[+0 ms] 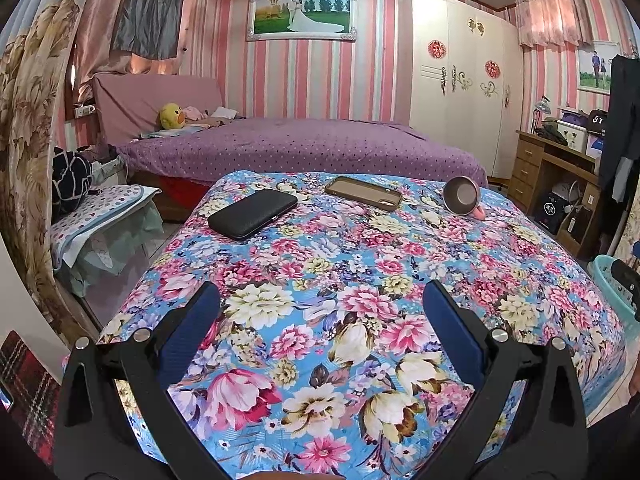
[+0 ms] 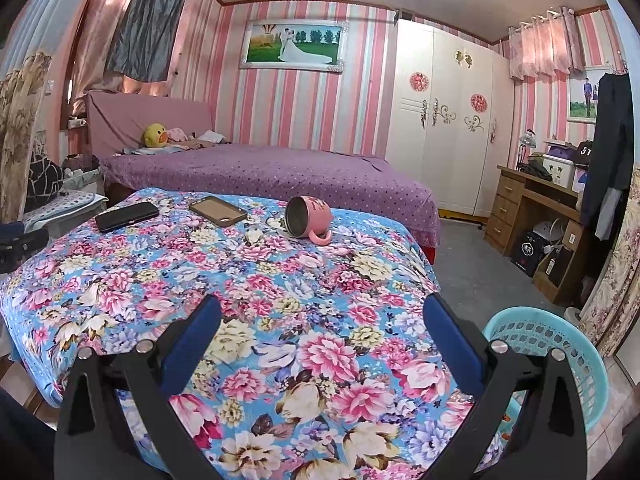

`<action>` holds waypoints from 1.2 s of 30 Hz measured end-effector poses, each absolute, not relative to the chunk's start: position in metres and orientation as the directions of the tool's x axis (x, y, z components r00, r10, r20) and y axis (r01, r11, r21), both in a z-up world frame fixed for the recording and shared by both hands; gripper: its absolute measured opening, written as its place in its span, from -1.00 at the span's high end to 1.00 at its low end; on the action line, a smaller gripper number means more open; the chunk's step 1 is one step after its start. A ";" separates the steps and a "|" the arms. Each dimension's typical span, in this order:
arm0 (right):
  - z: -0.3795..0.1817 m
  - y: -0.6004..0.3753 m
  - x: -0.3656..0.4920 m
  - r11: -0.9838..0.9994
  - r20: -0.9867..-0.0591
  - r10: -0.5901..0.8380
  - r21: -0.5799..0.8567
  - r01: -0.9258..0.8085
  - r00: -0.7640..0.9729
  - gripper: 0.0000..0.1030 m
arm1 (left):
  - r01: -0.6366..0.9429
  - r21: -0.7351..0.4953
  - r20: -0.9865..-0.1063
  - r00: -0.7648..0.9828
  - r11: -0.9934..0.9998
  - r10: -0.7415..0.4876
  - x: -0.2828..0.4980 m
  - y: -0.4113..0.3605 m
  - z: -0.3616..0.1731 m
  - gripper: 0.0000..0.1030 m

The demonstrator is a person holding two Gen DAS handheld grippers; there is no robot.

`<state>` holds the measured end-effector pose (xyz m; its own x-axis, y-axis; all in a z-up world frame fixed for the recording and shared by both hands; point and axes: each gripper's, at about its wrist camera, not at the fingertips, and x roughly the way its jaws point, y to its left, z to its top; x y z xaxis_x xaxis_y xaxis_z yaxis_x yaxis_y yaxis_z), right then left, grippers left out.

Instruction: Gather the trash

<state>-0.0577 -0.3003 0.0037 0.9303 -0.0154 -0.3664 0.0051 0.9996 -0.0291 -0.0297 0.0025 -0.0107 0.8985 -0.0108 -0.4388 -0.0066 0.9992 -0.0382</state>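
A black wallet (image 1: 253, 215), a brown phone case (image 1: 363, 192) and a tipped pink mug (image 2: 309, 220) lay well apart on the floral cover (image 2: 280, 300)

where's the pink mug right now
In the right wrist view the mug lies tipped on the floral cloth, far side, right of the phone case.

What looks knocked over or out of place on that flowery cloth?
The pink mug lies tipped on its side at the far right of the floral cloth, mouth toward the camera, handle against the cloth. No spill shows. The black case and phone case lie flat.
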 end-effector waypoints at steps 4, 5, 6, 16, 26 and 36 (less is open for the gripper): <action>0.004 -0.302 -0.057 1.000 -0.366 -0.017 -0.029 0.007 0.930 -0.91 | -0.007 -0.037 -0.438 0.899 0.999 -0.010 -0.029 0.002 -0.011 -0.90; 0.005 -0.302 -0.058 1.000 -0.365 -0.017 -0.029 0.007 0.931 -0.91 | -0.006 -0.037 -0.439 0.899 0.999 -0.011 -0.029 0.002 -0.011 -0.90; 0.004 -0.302 -0.058 1.000 -0.365 -0.015 -0.028 0.005 0.931 -0.91 | -0.005 -0.038 -0.440 0.898 0.999 -0.012 -0.029 0.002 -0.011 -0.90; 0.005 -0.304 -0.058 1.000 -0.367 -0.021 -0.028 0.012 0.930 -0.91 | -0.001 -0.033 -0.441 0.898 0.999 -0.013 -0.030 0.001 -0.011 -0.90; 0.006 -0.306 -0.058 0.999 -0.365 -0.028 -0.025 0.020 0.930 -0.91 | 0.002 -0.035 -0.442 0.897 0.999 -0.017 -0.029 0.000 -0.012 -0.90; 0.006 -0.308 -0.058 1.000 -0.364 -0.030 -0.018 0.025 0.931 -0.91 | -0.001 -0.031 -0.443 0.897 1.000 -0.013 -0.028 0.000 -0.013 -0.90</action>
